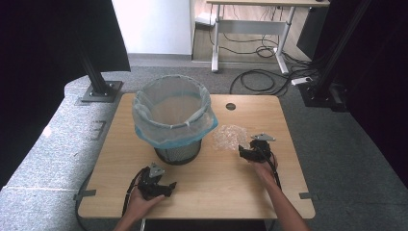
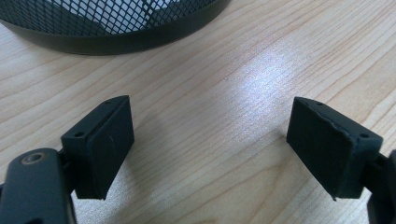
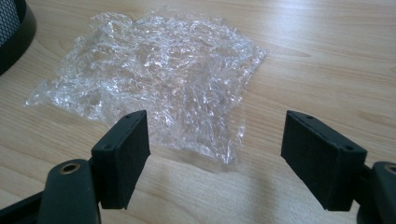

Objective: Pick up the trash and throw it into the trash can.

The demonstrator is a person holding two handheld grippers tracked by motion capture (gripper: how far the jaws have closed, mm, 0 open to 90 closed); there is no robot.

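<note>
On the wooden desk (image 1: 202,183), crumpled clear film (image 3: 154,79) is faced closely by the wide, empty right tongs (image 3: 215,161), nearer than the wide left tongs (image 2: 210,154).

left gripper (image 1: 169,185): black, grey plate, cable | right gripper (image 1: 243,151): same | forearms bare

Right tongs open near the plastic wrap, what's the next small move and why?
Probably ease the right tongs forward and down over the wrap's near edge, then close. The jaws stand wide open with nothing between them, and the crumpled wrap lies flat on the table just ahead, beside the lined bin.
</note>
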